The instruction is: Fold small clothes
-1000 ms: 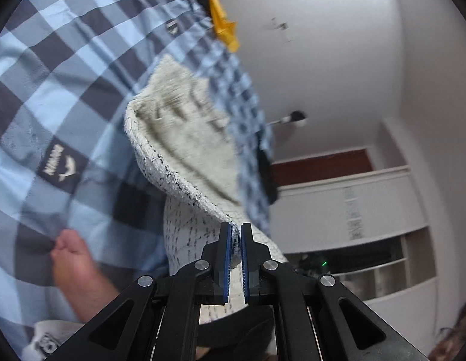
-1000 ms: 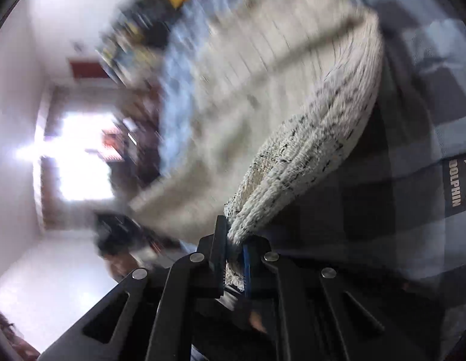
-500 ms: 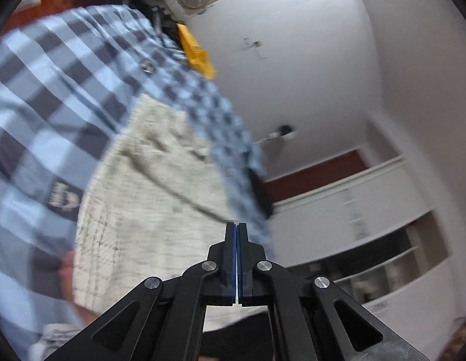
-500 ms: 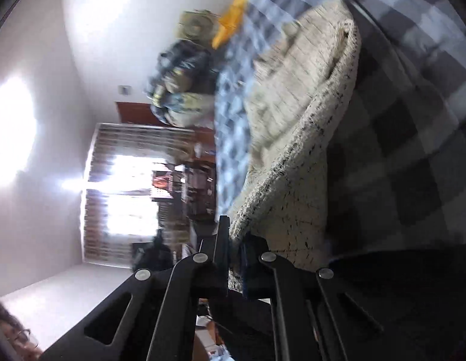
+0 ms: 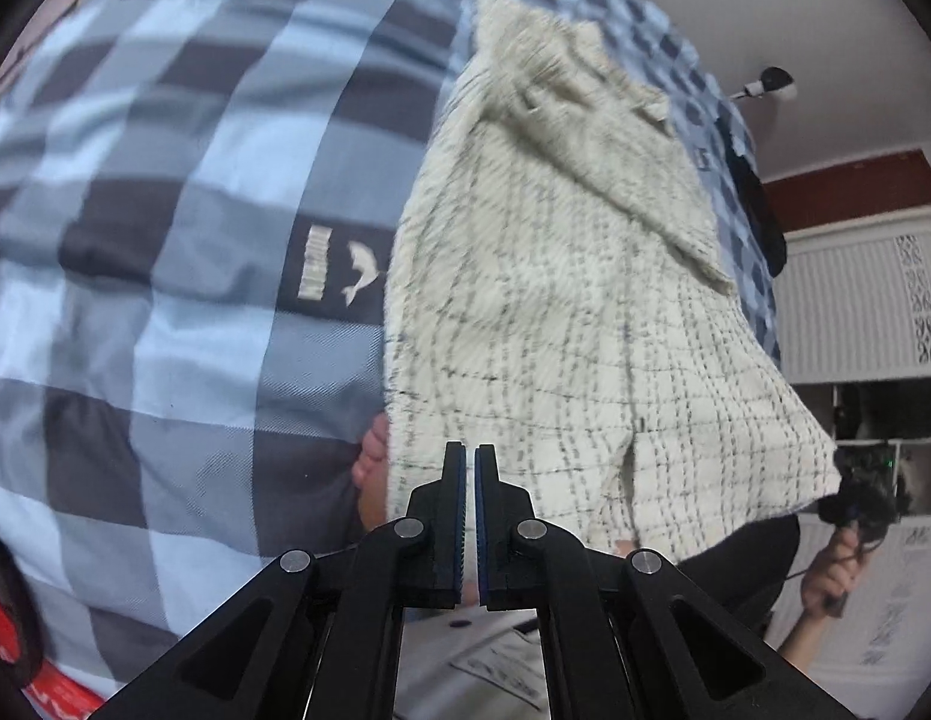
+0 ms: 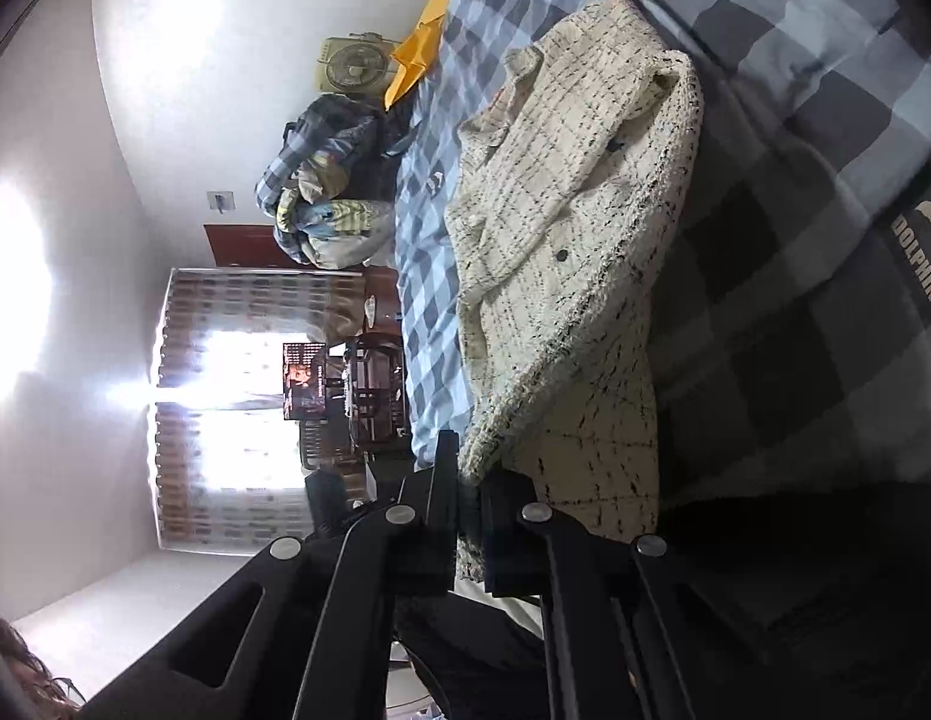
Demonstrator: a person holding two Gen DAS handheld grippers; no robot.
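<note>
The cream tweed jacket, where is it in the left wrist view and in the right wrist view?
Left wrist: jacket fills centre to right, above the jaws.
Right wrist: jacket runs from upper centre down into the jaws.
Shared landmark: the dolphin label on the checked bedsheet.

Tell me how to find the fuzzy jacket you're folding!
Look at the big bed with the blue and grey checked cover. Lying on top of it is one cream tweed jacket with thin dark lines and small dark buttons, its near edge pinched in the right gripper. Everything around it is blue checks; only the jacket is pale and woolly.
</note>
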